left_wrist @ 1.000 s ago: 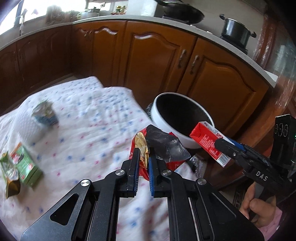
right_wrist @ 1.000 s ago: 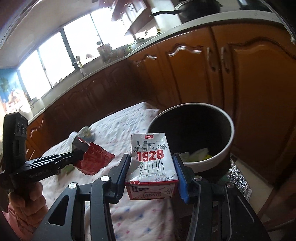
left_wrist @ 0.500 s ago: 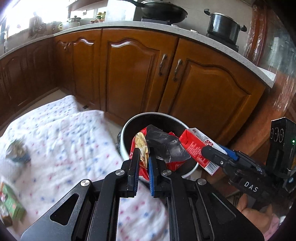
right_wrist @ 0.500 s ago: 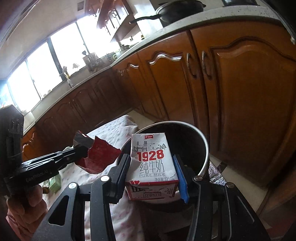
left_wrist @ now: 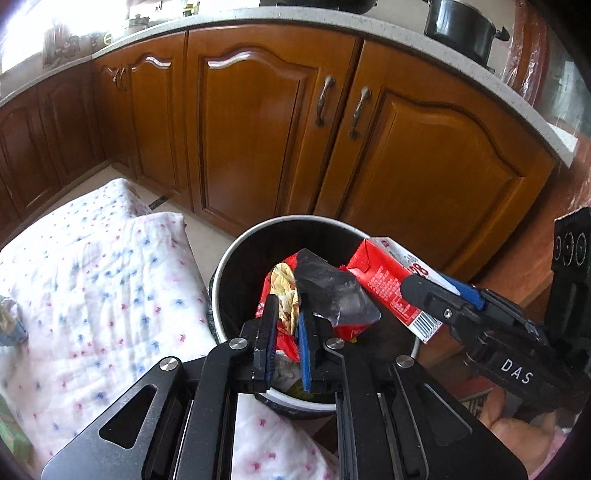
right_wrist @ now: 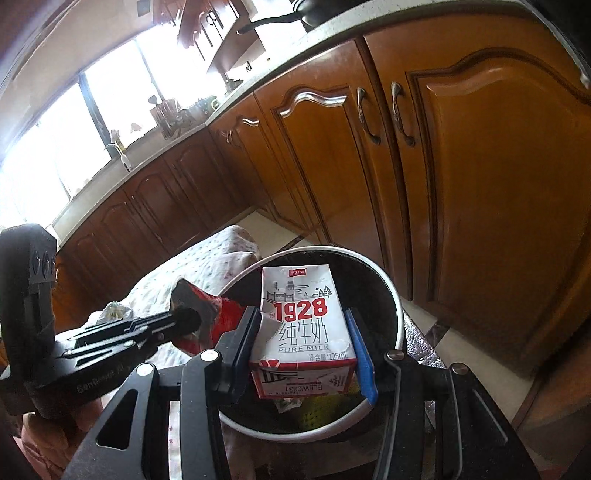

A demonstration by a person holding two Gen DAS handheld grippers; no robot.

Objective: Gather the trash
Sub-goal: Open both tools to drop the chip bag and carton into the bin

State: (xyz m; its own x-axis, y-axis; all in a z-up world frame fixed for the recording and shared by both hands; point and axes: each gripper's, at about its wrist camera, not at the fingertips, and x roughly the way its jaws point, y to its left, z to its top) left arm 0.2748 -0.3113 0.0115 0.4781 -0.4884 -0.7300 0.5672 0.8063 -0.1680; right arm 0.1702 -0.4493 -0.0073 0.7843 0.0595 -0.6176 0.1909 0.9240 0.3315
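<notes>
Now | milk carton (right_wrist: pixel 304 328) upright, long axis vertical | over trash bin (right_wrist: pixel 397 306)

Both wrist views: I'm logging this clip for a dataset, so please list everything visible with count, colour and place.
Milk carton: one, white and red, held over the bin.
Snack wrapper: one, red with dark lining, crumpled, held over the bin.
Trash bin: one, black inside with pale rim, on the floor beside the table; some scraps at its bottom.
Tablecloth: one, white with pink and blue dots, left of the bin.
Cabinets: brown wood, behind the bin.
Pot: one, dark, on the counter.
Left gripper: black, shut on the wrapper.
Right gripper: black, shut on the carton.
</notes>
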